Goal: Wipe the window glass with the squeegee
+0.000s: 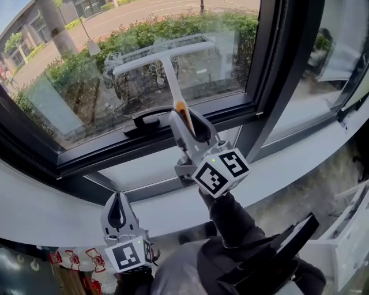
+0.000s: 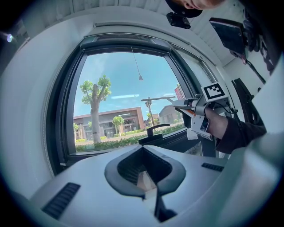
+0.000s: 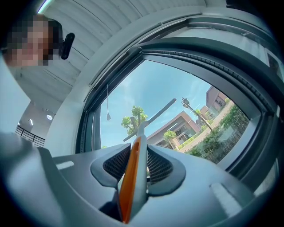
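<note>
At window glass (image 1: pixel 69 86): one squeegee (image 1: pixel 172 78), clamped in right tool (image 1: pixel 185 119).

This is an indoor room in a modern building; whether it is an office or a home cannot be told. A large dark-framed window (image 1: pixel 271 69) fills the top of the head view, with a broad, curved white sill (image 1: pixel 57 201) across the middle. Through the glass at upper left lie a hedge (image 1: pixel 173 34) and a road (image 1: pixel 115 17). At the centre of the left gripper view stand a tree (image 2: pixel 95 102) and a brick building (image 2: pixel 111 122). A ribbed white ceiling (image 3: pixel 111 26) spans the top of the right gripper view.
</note>
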Demonstrator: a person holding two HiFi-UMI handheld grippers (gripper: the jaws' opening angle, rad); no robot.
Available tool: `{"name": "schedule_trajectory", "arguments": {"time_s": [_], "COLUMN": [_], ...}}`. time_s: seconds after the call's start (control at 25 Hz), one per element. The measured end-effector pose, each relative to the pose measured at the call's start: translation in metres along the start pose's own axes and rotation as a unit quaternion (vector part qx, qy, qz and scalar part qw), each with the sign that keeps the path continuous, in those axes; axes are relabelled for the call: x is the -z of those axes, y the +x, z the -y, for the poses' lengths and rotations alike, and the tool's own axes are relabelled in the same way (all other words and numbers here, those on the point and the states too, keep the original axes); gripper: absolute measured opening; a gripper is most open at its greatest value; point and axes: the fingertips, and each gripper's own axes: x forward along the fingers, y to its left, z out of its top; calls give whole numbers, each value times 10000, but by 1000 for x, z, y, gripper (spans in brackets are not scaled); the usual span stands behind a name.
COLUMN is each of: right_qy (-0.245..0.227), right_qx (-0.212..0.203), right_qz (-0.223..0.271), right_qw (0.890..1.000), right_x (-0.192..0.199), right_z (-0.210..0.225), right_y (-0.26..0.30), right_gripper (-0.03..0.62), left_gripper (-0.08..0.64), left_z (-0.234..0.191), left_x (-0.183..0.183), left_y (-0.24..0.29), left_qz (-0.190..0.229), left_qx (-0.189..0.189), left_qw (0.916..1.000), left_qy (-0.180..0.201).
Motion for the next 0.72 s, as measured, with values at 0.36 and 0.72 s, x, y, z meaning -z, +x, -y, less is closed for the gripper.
{"name": "schedule_trajectory", "arguments": {"time_s": [0.36,0.72], "right_qy": [58,154], "right_qx": [74,141], "right_qz": [-217,-299], "right_qw": [9997,9993], "right_x": [15,24], "right_z": [9,13], "right_y": [-11,-18], "right_gripper": [112,112], "left_gripper": [-2,-2], "left_z": [8,14], "left_x": [3,7], "left_y": [3,10], "left_qz": [-9,-51], "left_qx": [115,217], "left_qw": [9999,9997], "left_qy": [-13,-37]}}
